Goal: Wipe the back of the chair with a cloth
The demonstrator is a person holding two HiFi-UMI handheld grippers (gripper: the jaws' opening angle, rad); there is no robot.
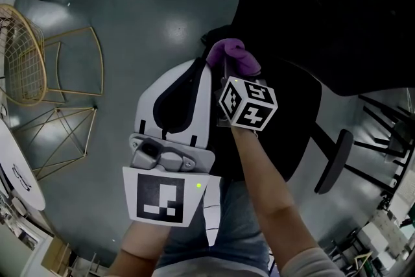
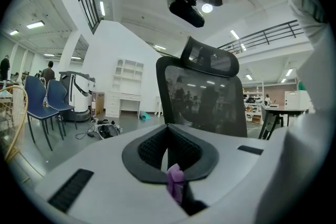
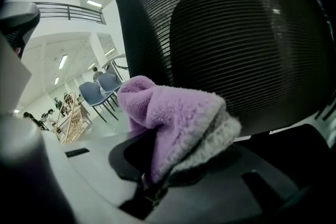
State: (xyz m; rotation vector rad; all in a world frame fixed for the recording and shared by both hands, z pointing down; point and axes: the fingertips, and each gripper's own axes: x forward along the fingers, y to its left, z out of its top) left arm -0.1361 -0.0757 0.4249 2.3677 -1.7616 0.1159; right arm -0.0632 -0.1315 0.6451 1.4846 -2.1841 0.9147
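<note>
Grey polished floor [image 1: 149, 3] fills the head view, with open room on the left between 2 gold wire chairs [image 1: 39, 61], cut off by the frame edge, and a black office chair [image 1: 292, 120]. Much of the office chair merges into one dark mass at the upper right, so its outline is hard to follow; 1 armrest [image 1: 334, 162] stands out clearly.

In the right gripper view the chair back [image 3: 220, 44] stands upright, long axis vertical, and its dark mesh covers the upper frame, top edge cut off. The right tongs [image 3: 152, 181] are clenched on a purple fleece cloth [image 3: 173, 118] with a pale grey underside. The cloth is bunched, its fold pointing up and left, just in front of the mesh. Whether it touches the mesh cannot be told.

The left tongs [image 2: 169, 150] are pressed together and point at the chair back from further off, the headrest [image 2: 210, 57] showing above. A small purple tuft [image 2: 176, 181] shows at their seam; whether it belongs to the cloth is unclear.
</note>
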